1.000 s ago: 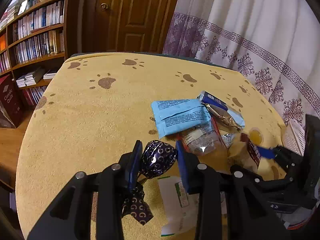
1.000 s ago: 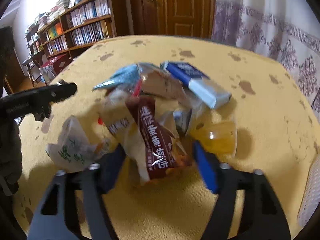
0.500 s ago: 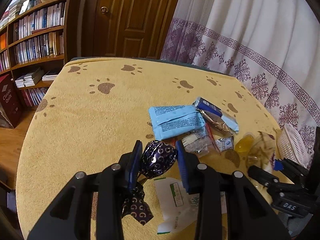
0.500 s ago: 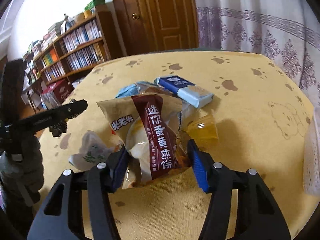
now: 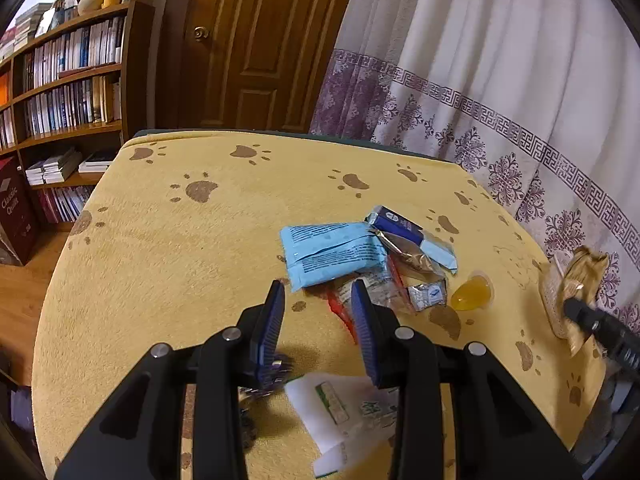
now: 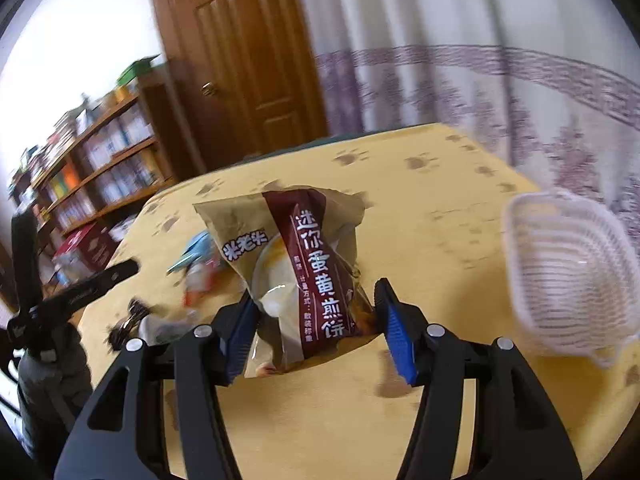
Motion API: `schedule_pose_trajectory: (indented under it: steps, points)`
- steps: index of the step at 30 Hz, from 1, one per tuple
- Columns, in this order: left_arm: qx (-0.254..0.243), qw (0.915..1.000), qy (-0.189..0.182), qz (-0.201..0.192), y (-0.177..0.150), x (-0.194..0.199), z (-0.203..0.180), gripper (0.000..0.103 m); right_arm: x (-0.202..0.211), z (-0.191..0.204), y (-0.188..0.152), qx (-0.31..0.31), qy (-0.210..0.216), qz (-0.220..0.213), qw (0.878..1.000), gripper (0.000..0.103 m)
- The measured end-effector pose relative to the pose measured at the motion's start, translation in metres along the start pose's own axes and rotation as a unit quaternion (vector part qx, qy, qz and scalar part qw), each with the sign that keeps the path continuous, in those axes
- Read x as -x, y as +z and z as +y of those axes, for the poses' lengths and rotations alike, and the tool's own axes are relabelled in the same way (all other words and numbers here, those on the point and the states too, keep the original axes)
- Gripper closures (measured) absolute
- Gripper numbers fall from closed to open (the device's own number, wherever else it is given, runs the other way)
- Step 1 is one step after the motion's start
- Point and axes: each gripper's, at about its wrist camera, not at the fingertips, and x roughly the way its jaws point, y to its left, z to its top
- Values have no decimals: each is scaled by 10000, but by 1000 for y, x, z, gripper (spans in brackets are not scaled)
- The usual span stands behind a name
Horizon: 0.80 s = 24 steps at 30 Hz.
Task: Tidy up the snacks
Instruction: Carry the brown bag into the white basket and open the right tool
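My right gripper (image 6: 314, 322) is shut on a tan and maroon egg-roll snack bag (image 6: 304, 264) and holds it above the table, left of a white mesh basket (image 6: 568, 280). The bag also shows at the right edge of the left wrist view (image 5: 576, 284). My left gripper (image 5: 318, 320) is open and empty above the table. A purple foil-wrapped candy (image 5: 268, 372) lies on the cloth just below its left finger. Ahead lie a light blue packet (image 5: 332, 252), a dark blue bar (image 5: 404, 228), an orange jelly cup (image 5: 472, 294) and a white and green wrapper (image 5: 348, 412).
The table has a yellow paw-print cloth (image 5: 180, 248). A bookshelf (image 5: 60, 92) and a wooden door (image 5: 248, 48) stand behind it, with a patterned curtain (image 5: 500, 80) at the right. Small clear and silver wrappers (image 5: 426, 294) lie in the pile.
My left gripper opened and let go of the purple candy, which now lies on the cloth. My right gripper lifted the egg-roll bag and swung it right toward the basket.
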Motion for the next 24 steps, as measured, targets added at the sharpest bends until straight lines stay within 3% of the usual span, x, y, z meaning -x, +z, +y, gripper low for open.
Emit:
schedule_pose_trajectory:
  steps: [9, 11, 13, 14, 18, 20, 24]
  points:
    - [69, 10000, 44, -3, 3, 2, 9, 67, 33, -74, 10, -605, -1015, -418, 9921, 44]
    - [240, 9997, 52, 21, 6, 3, 19, 61, 37, -92, 13, -749, -1351, -483, 9868, 44]
    - [383, 9992, 87, 22, 7, 4, 28, 40, 40, -107, 15, -884, -1613, -532, 9815, 44]
    - [427, 9990, 117, 12, 8, 5, 31, 36, 41, -116, 15, -961, -1756, -560, 9782, 44]
    - [486, 9986, 212, 90, 8, 4, 40, 32, 38, -144, 11, -1185, -2165, -543, 9675, 35]
    - [490, 9983, 251, 184, 6, 1, 43, 32, 38, -152, 7, -1248, -2345, -563, 9624, 24]
    - [447, 9983, 235, 279, 3, -1, 43, 32, 41, -158, -1, -1311, -2346, -552, 9616, 24]
